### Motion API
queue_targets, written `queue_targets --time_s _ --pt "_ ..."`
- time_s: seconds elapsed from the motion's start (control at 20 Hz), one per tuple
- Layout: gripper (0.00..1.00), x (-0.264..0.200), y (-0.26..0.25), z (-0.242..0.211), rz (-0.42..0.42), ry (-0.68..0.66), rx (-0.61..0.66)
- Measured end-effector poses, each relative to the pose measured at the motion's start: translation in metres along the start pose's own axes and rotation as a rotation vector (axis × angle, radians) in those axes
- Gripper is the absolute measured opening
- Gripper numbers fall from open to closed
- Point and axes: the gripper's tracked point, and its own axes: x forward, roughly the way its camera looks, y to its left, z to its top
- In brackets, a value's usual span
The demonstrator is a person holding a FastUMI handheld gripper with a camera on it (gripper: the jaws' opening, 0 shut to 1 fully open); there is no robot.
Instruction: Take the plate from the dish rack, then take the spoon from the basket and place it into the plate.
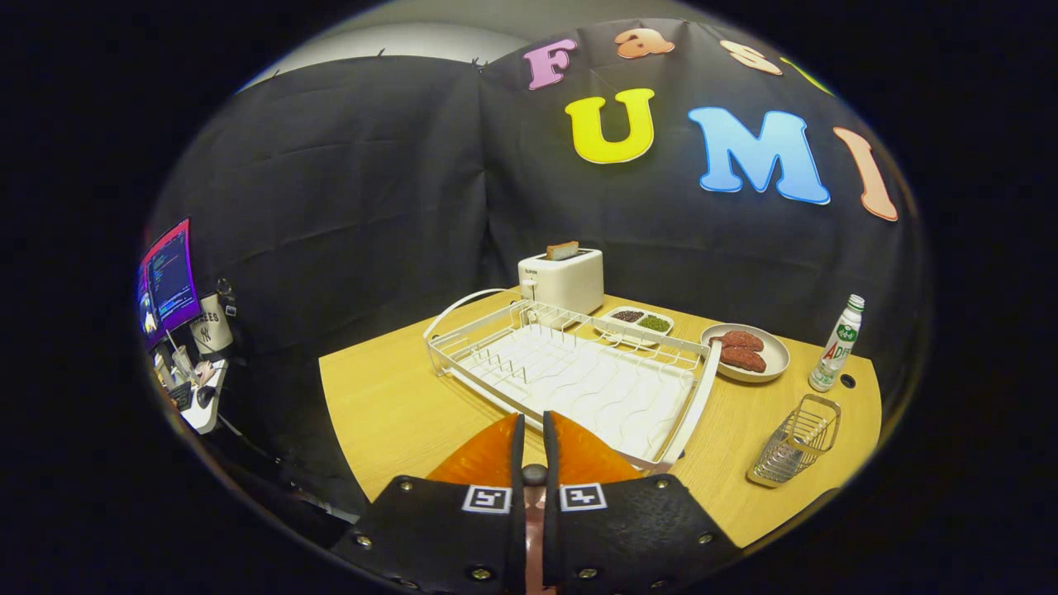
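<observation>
My gripper [535, 417] is shut, its fingers pressed close on a slim spoon [535, 474], whose dark rounded end and pinkish handle show in the narrow gap. Right under the fingers an orange plate [488, 459] lies on the wooden table, mostly hidden by them. Just beyond the fingertips stands the white wire dish rack [579, 376], with nothing in its slots. The small wire basket [795, 440] sits on the table to the right of the rack, leaning, and looks empty.
Behind the rack stand a white toaster [562, 279] with a slice of bread, a two-part dish of beans [637, 322], a plate of meat [748, 351] and a bottle [836, 343]. Bare table top [388, 405] lies left of the rack. A lit monitor [168, 281] stands off the table, far left.
</observation>
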Motion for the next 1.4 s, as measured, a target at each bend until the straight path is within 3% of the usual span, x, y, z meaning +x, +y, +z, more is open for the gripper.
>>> queue_targets --time_s 0.1,0.5,1.0,1.3,1.35,1.4 --pt "0.16 -0.006 -0.009 -0.001 -0.035 0.006 -0.032" --pt "0.18 -0.044 -0.051 0.025 -0.182 -0.083 0.041" --pt "0.18 -0.149 -0.165 0.082 -0.565 -0.261 0.098" --pt "0.18 -0.192 -0.201 0.090 -0.709 -0.287 0.090" --pt "0.20 -0.194 -0.204 0.090 -0.715 -0.292 0.098" --pt "0.46 -0.198 -0.206 0.091 -0.718 -0.306 0.110"
